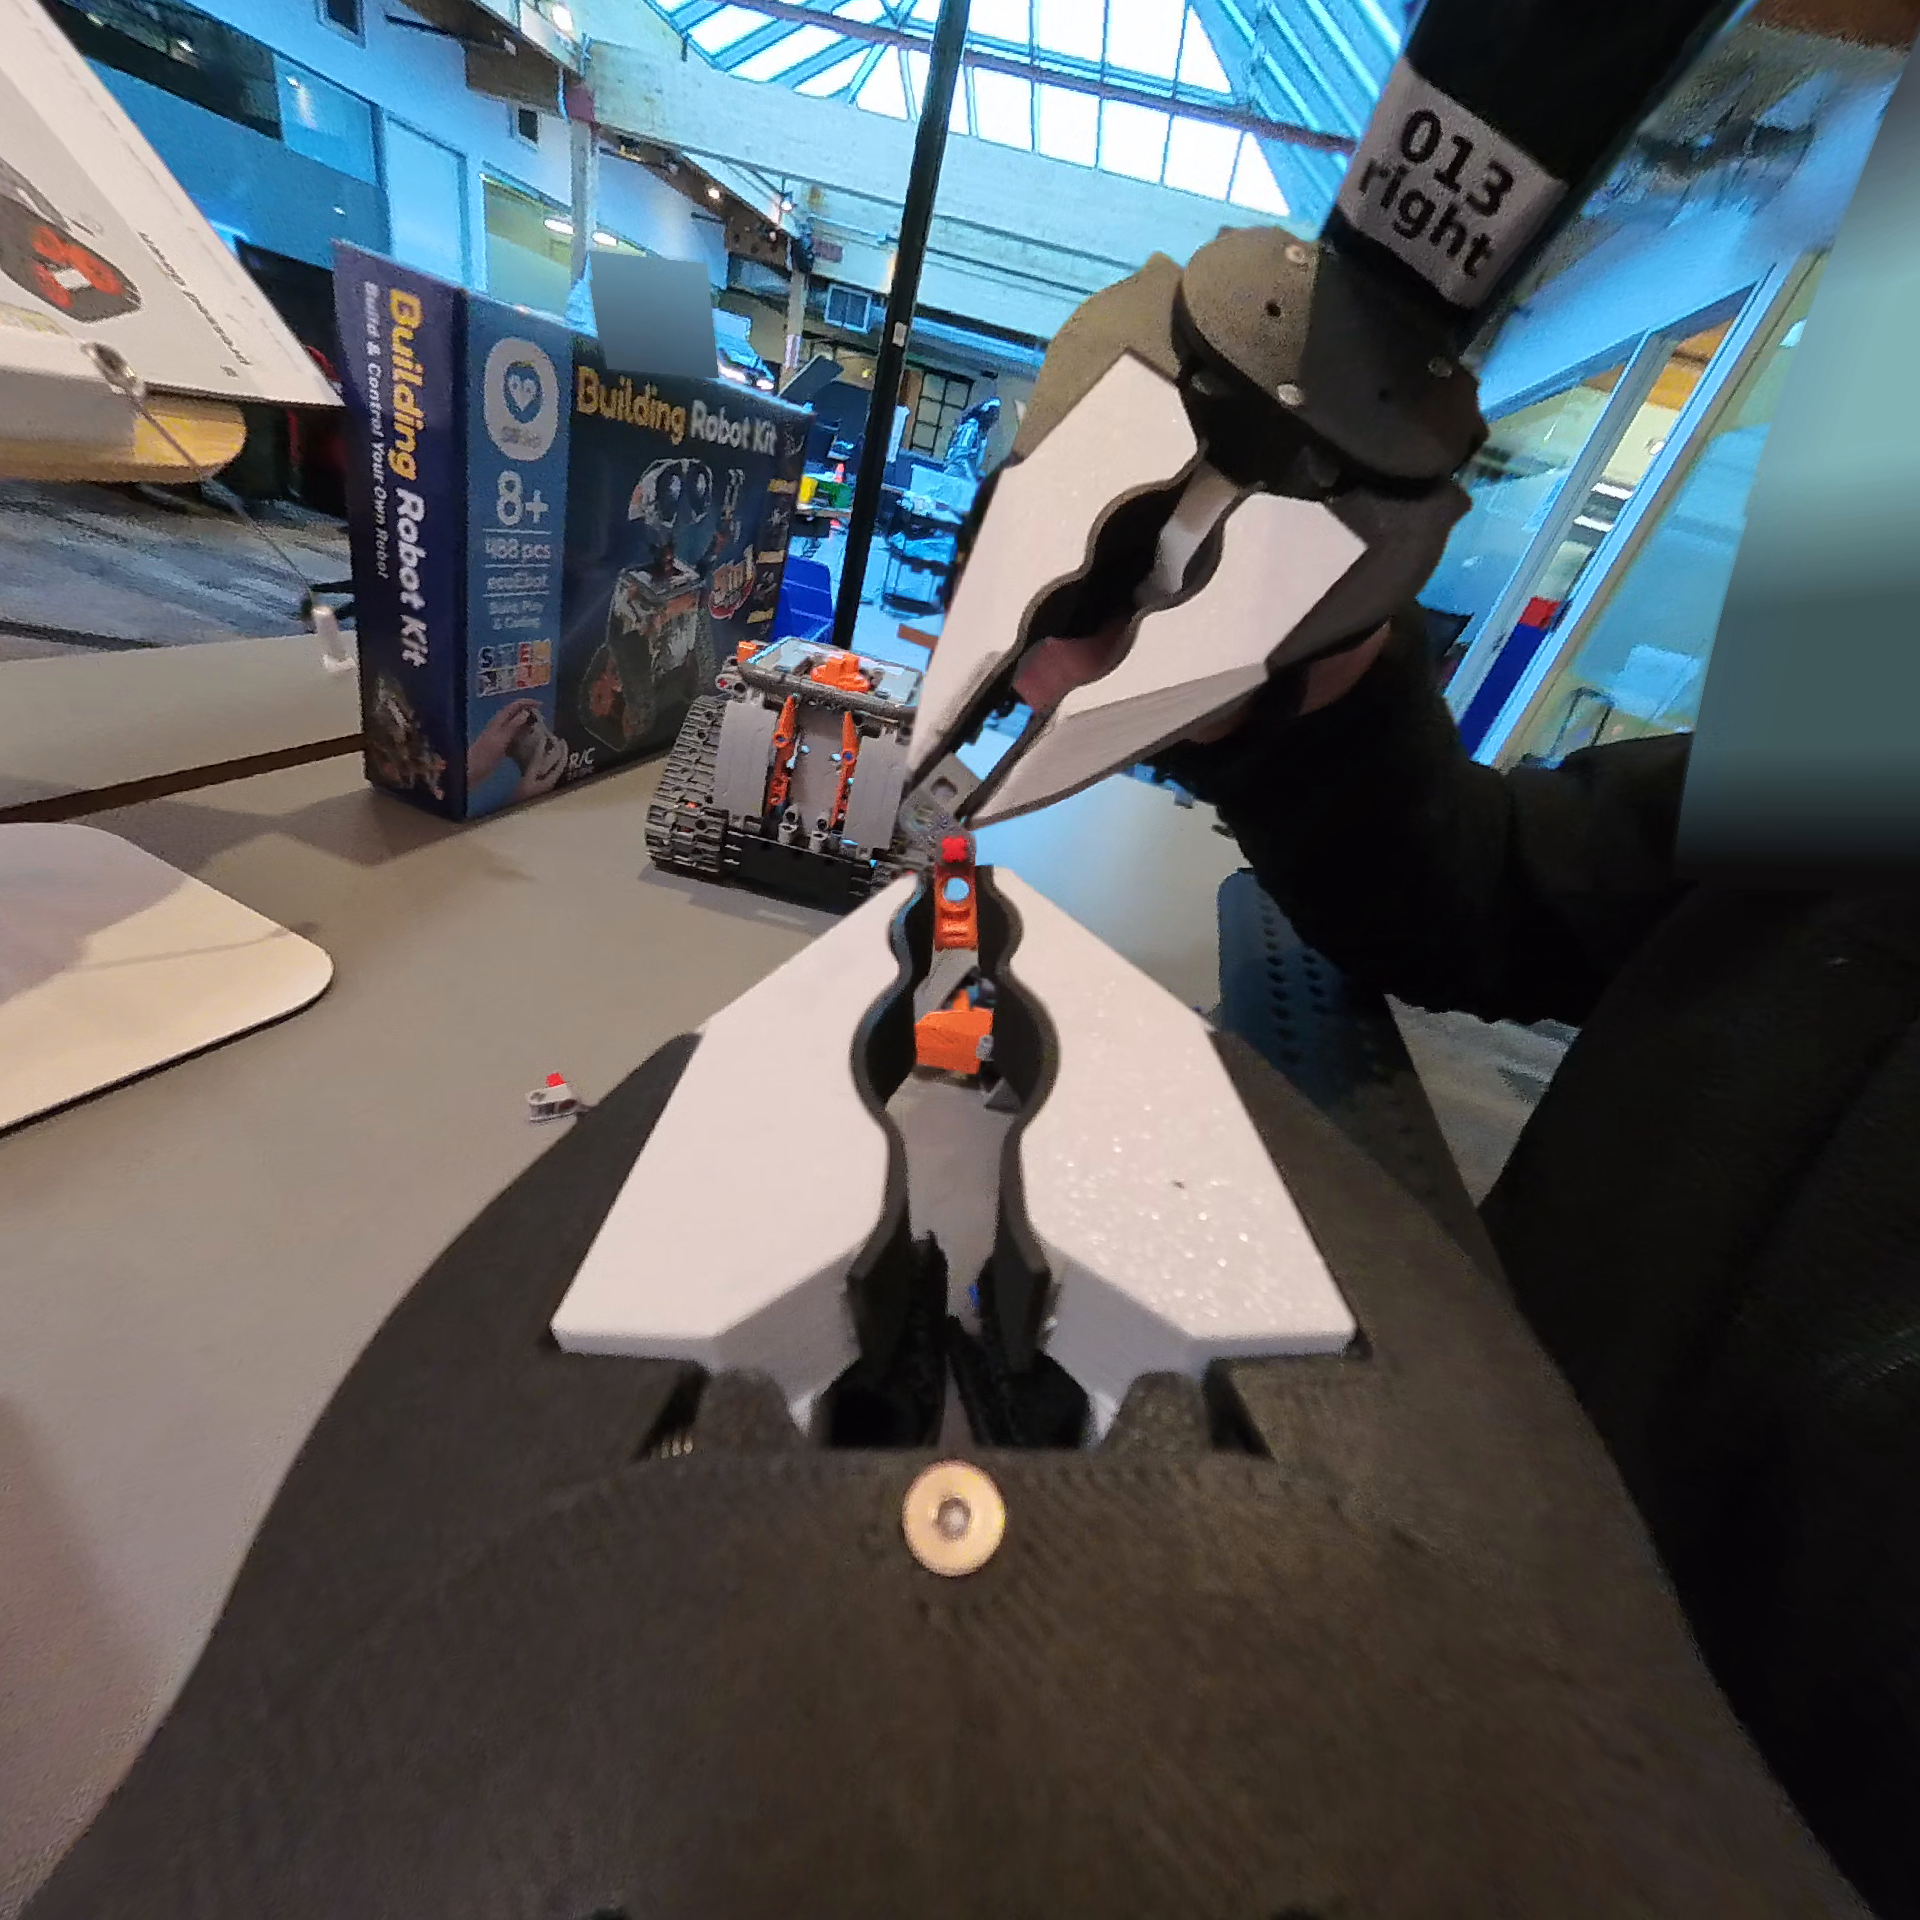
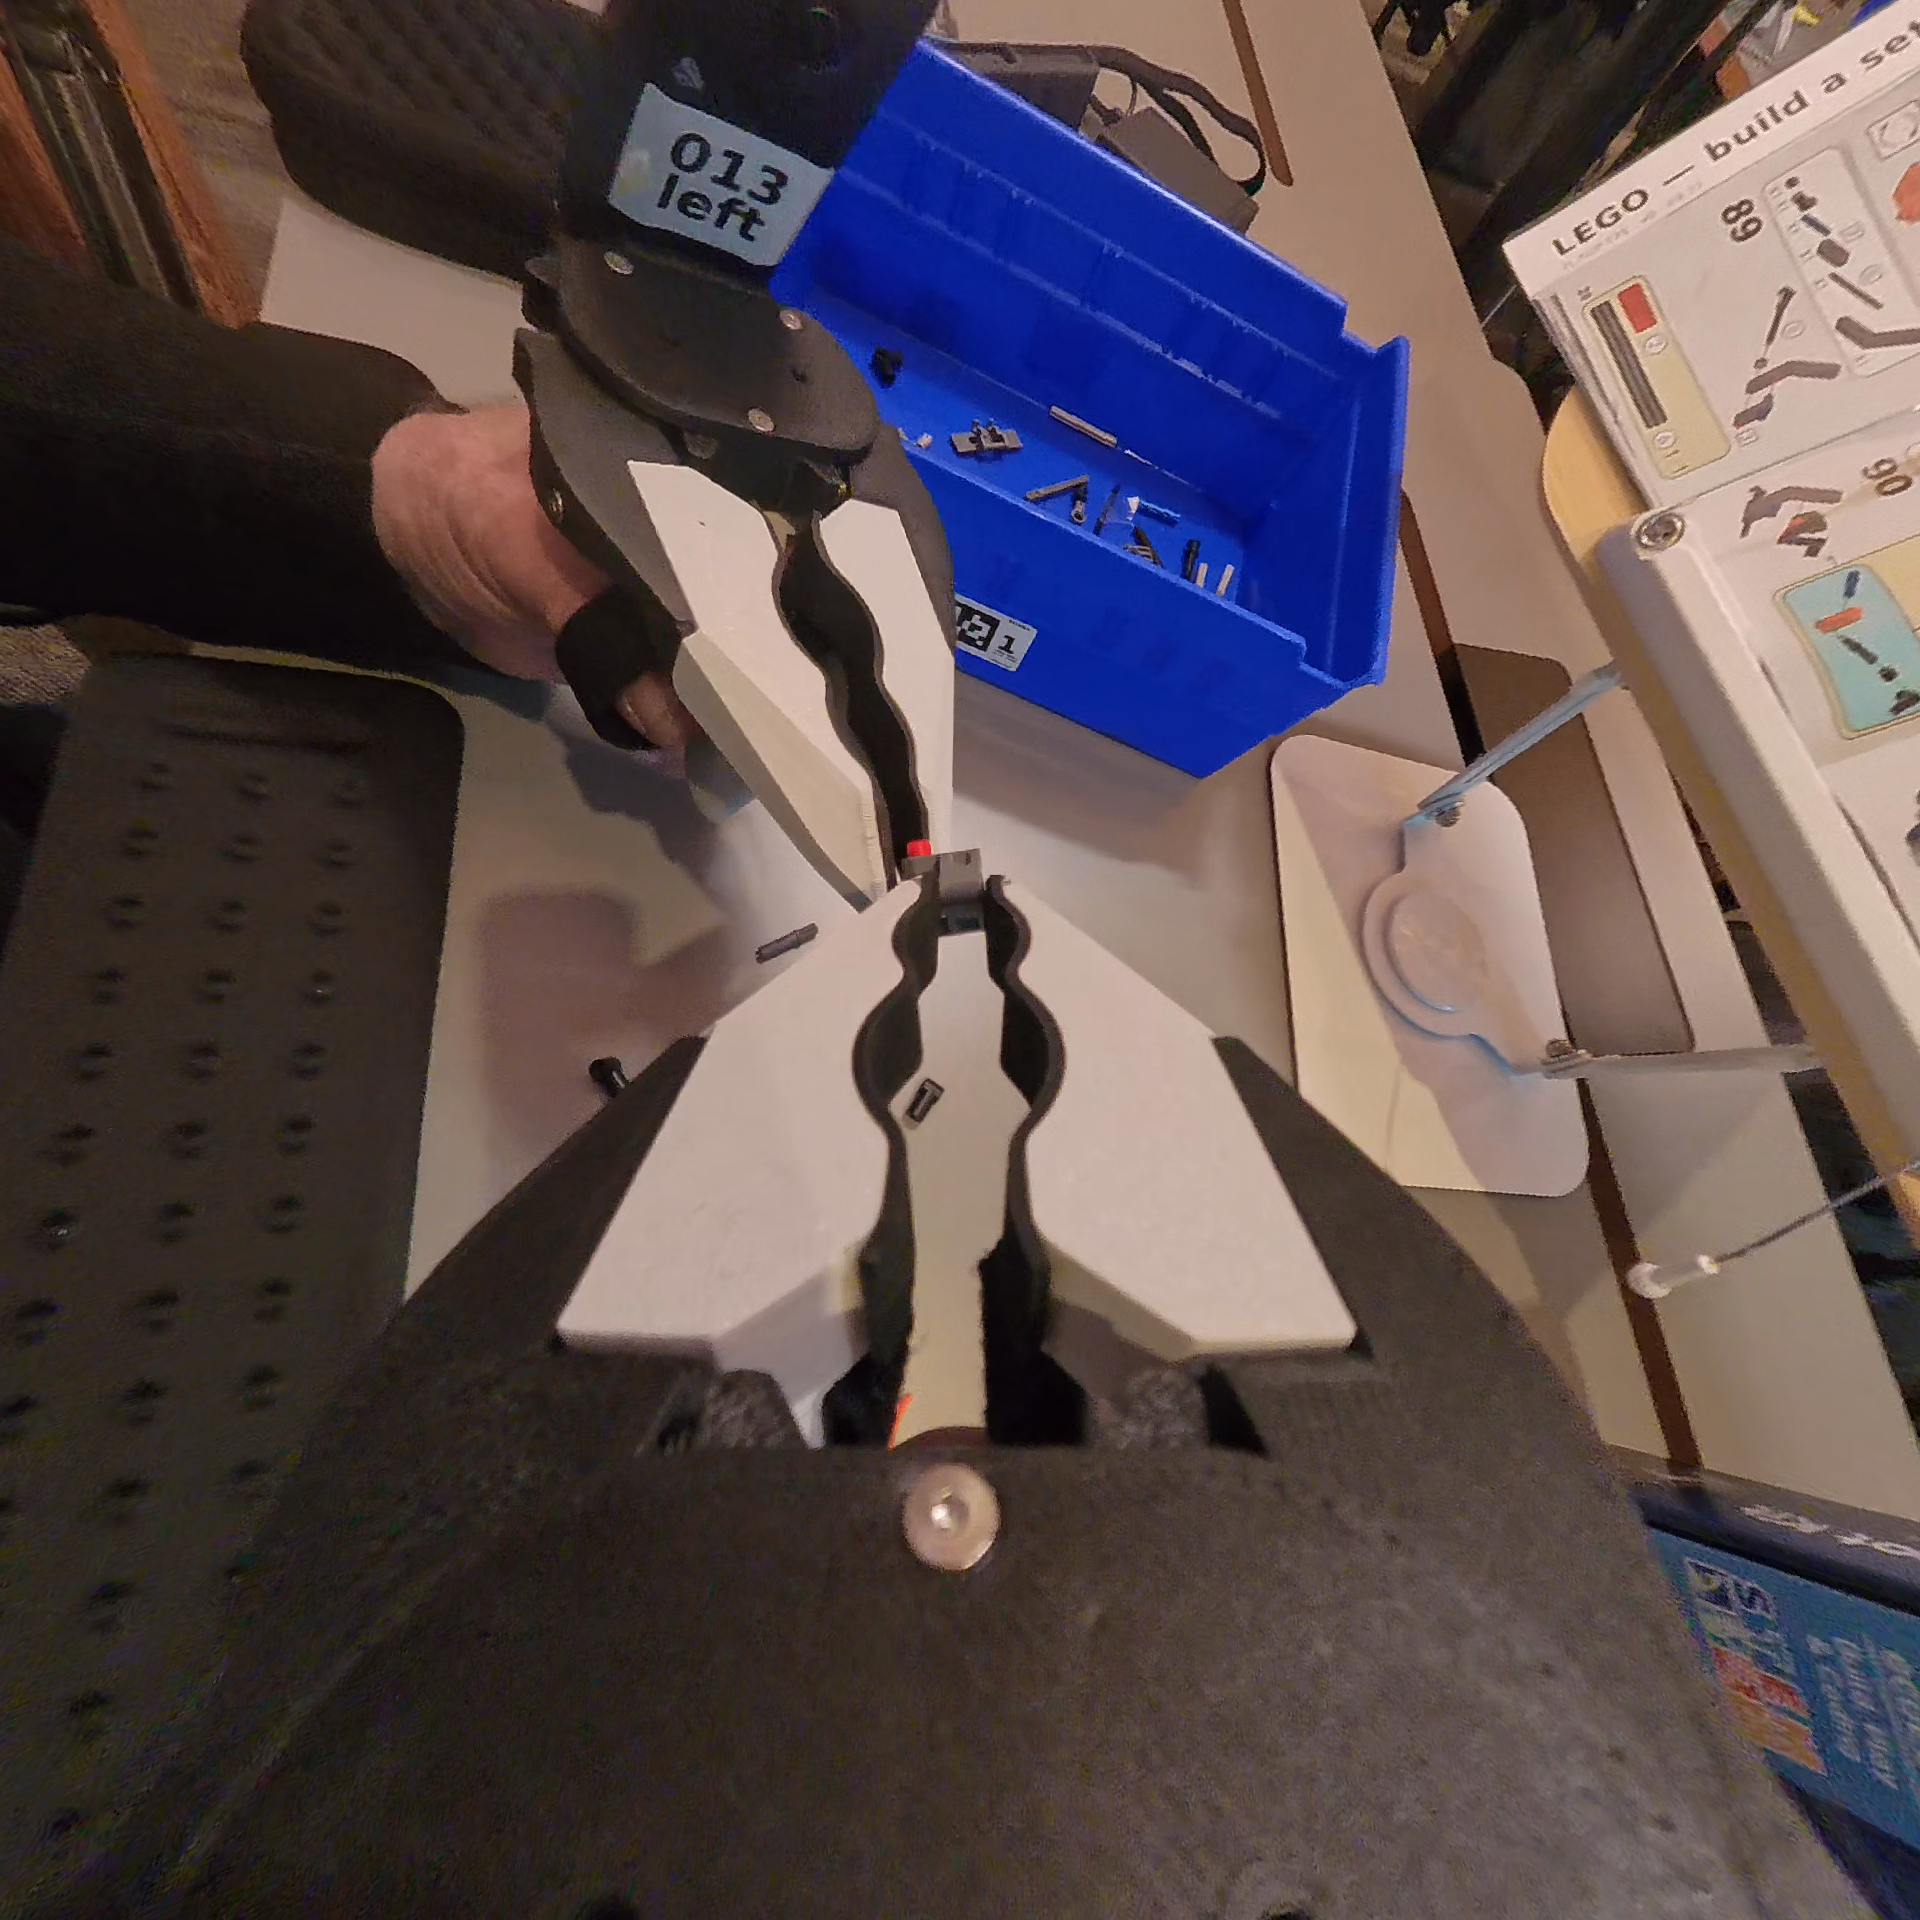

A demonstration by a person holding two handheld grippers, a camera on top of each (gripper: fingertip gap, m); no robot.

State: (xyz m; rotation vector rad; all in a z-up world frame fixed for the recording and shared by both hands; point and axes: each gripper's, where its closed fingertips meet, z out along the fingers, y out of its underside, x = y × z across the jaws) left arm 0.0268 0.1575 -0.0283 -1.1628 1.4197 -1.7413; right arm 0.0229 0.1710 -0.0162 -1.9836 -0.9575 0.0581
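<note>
Bare grey surface (image 1: pixel 312 1195) open to the near left, bounded by a white mat's (image 1: pixel 125 966) rounded edge. Farther off: a blue kit box (image 1: pixel 499 540) upright, a tracked brick robot (image 1: pixel 790 769) just right of it. One small grey-and-red piece (image 1: pixel 554 1093) loose on the surface. In the right wrist view, a blue bin (image 2: pixel 1122 499) with small parts beyond, an instruction sheet (image 2: pixel 1766 312) on a stand at right. Left tongs (image 1: pixel 954 883) narrowed on an orange brick part (image 1: pixel 954 914) capped by a red pin (image 1: pixel 953 850). Right tongs (image 2: pixel 961 883) narrowed on a grey connector (image 2: pixel 961 871), tip to tip with the left, both above the surface. Bare hand (image 2: pixel 468 540) in a dark sleeve gripping the left tongs.
</note>
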